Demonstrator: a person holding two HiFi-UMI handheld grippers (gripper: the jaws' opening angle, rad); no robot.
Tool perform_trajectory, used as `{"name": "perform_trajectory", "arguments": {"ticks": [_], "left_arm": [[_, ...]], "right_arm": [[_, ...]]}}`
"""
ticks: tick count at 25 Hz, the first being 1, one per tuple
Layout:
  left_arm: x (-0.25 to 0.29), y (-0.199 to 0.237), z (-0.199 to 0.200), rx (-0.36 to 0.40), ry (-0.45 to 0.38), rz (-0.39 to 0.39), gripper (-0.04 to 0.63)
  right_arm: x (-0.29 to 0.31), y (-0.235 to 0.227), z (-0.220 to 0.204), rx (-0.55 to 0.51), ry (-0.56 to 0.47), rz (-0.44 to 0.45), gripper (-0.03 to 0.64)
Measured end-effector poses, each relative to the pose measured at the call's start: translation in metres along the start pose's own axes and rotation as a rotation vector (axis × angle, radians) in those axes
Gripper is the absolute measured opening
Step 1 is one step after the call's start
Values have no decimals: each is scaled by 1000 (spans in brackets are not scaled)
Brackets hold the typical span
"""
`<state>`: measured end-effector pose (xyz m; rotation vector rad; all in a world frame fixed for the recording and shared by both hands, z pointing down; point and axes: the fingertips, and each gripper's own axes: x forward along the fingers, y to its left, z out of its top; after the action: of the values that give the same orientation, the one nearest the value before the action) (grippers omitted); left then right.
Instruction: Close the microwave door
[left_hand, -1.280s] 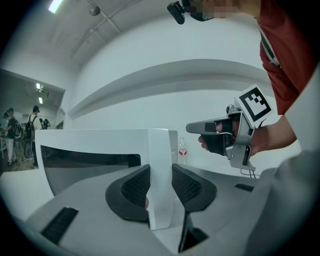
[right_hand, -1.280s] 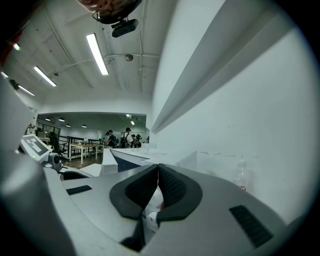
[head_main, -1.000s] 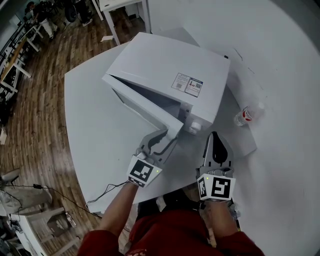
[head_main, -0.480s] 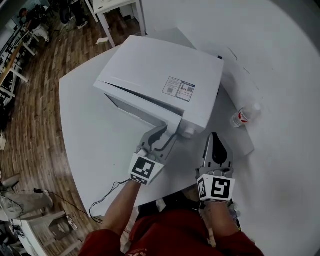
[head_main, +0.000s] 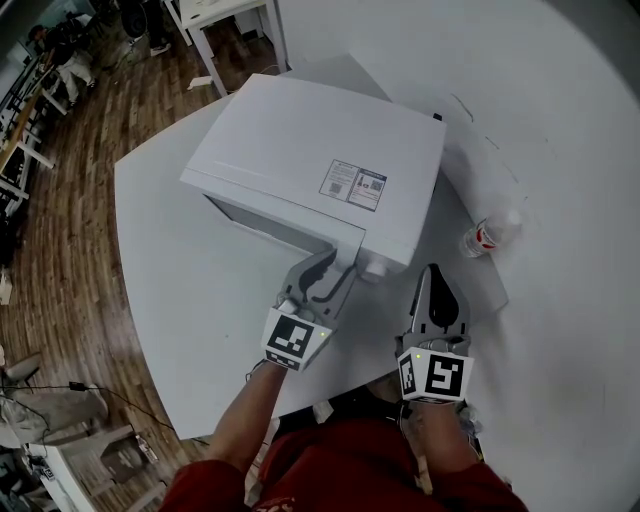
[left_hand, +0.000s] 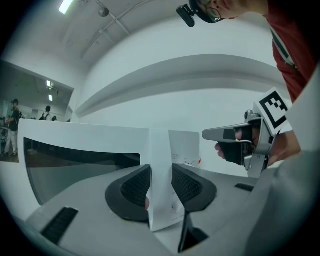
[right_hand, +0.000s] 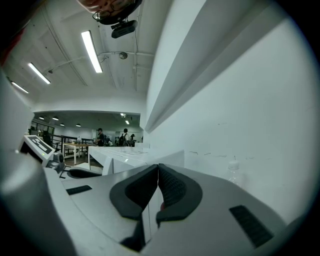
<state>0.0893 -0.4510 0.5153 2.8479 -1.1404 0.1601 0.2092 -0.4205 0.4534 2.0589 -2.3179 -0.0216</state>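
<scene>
A wood floor (head_main: 60, 230) runs along the left of my head view, with other tables and people far off at the back; nearer me stands a white desk (head_main: 170, 300), its right side up against a white wall. The microwave (head_main: 300, 140) sits near the middle of the desk, turned so that its front faces the desk's near-left edge; a printed sticker (head_main: 352, 185) lies on its top, towards the right. The microwave door (head_main: 270, 225) is nearly shut but not flush; a thin dark wedge shows between it and the body. My left gripper (head_main: 335, 268) has its claw clamped on the door's free end; in the left gripper view the ribbed pads (left_hand: 137, 187) press on both faces of that white edge, and the dark window of the door (left_hand: 85, 160) stretches away to the left. A round knob (head_main: 375, 268) on the front panel sits just beside that claw. My right gripper (head_main: 433, 275) hangs over the desk's near edge, right of the microwave and apart from it; its jaws are closed together with nothing in them, as the right gripper view (right_hand: 158, 187) shows. A clear bottle (head_main: 490, 232) with a red band lies on the desk by the wall, right of the microwave; a thin cable (head_main: 215, 395) trails off the desk's near-left edge.
</scene>
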Motion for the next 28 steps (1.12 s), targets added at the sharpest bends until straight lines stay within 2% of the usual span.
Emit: {"name": "perform_trajectory", "arguments": {"ticks": [8, 14, 22, 28], "left_arm": [[3, 1, 0, 14, 0, 5, 149], [-9, -1, -1, 67, 12, 45, 149], [-68, 29, 26, 26, -56, 157, 149], [-139, 68, 55, 2, -118, 312, 138]], "right_arm": [[2, 0, -2, 9, 14, -12, 23], [-2, 6, 5, 9, -2, -10, 23], [-5, 48, 26, 17, -32, 45, 23], [-6, 106, 51, 20, -67, 130, 23]]}}
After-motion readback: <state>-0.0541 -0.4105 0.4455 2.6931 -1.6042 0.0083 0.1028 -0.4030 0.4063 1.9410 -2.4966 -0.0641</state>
